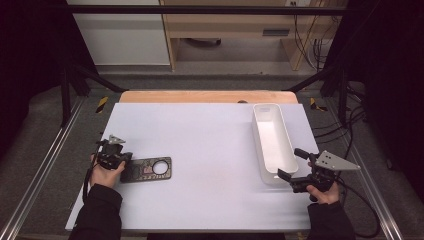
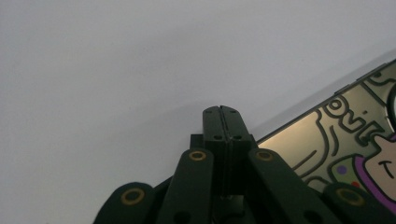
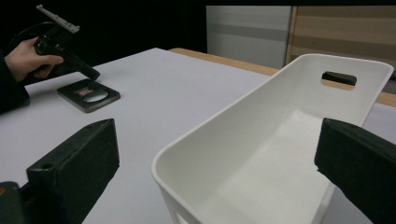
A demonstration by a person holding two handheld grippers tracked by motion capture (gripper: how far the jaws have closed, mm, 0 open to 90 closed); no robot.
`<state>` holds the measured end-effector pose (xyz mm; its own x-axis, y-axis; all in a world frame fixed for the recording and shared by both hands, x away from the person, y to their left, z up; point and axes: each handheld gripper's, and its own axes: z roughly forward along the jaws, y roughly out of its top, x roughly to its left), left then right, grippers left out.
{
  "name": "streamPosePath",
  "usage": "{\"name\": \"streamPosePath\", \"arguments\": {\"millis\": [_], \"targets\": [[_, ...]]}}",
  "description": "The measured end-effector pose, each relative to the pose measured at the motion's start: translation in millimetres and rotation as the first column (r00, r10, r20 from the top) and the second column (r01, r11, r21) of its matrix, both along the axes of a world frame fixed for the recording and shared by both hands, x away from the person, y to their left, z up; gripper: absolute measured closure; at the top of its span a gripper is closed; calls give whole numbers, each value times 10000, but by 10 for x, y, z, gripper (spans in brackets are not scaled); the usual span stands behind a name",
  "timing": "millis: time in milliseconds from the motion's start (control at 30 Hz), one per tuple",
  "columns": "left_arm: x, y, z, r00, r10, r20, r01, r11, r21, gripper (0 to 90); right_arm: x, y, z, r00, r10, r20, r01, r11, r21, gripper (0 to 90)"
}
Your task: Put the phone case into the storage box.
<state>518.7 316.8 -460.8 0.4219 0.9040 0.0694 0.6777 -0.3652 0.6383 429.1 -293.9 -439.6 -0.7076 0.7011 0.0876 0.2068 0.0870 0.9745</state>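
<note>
Here left gripper (image 1: 121, 161) closed, tipped onto dark plate (image 1: 150, 169); right gripper (image 1: 293, 165) open beside white bin (image 1: 262, 134).

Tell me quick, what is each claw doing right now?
Left claw: closed, holding nothing, beside the dark flat case.
Right claw: open, its jaws either side of the white bin's near end.

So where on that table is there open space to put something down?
The widest bare stretch lies between the flat dark plate and the white bin, and runs to the table's far edge. It is tighter by the left gripper and the right gripper.
</note>
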Motion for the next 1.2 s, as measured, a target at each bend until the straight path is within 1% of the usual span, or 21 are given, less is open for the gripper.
{"name": "streamPosePath", "arguments": {"millis": [33,67,133,200,233,267,333,400,500,633,667,933,1133,1200], "targets": [[0,0,0,10000,0,0,0,10000,0,894,-3,-2,3,10000,-3,-13,3,10000,-3,4],[-41,-5,-1,10000,-17,-6,17,10000,11,894,-4,-4,5,10000,-5,-1,5,10000,8,4],[-58,-7,0,10000,-6,-32,6,10000,-3,894,-4,-4,5,10000,-7,13,7,10000,34,4],[-112,-14,-2,10000,-15,-26,15,10000,-1,894,-5,-3,5,10000,2,19,-2,10000,28,4],[-112,-14,-2,10000,-15,-26,15,10000,-1,894,-6,-3,6,10000,14,8,-14,10000,34,4],[-161,-11,-5,10000,-43,-47,43,10000,-72,894,-6,-4,7,10000,14,25,-14,10000,33,4],[-180,-11,-7,10000,-70,-36,69,9999,-73,894,-8,-8,10,10000,-14,39,14,10000,2,4],[-257,-21,-12,9999,-151,9,151,9998,-99,894,-7,-10,11,10000,-18,73,18,10000,3,4],[-319,-22,-12,9997,-252,-12,252,9996,-91,894,-9,-6,11,10000,-12,42,12,10000,-5,4],[-363,-24,-15,9996,-289,5,289,9995,-124,894,-11,-6,12,10000,-5,49,5,10000,-10,4],[-399,-27,-16,9995,-331,-22,330,9993,-147,894,-12,-7,13,10000,-10,43,10,10000,0,4],[-472,-36,-22,9992,-393,12,394,9991,-183,894,-14,-7,17,10000,-15,85,15,10000,23,4],[-473,-36,-19,9990,-452,-1,452,9989,-137,894,-14,-3,15,10000,3,47,-3,10000,-12,4],[-475,-38,-4,9990,-445,71,446,9989,-176,894,-14,-5,16,10000,-9,54,9,10000,-2,4]]}}
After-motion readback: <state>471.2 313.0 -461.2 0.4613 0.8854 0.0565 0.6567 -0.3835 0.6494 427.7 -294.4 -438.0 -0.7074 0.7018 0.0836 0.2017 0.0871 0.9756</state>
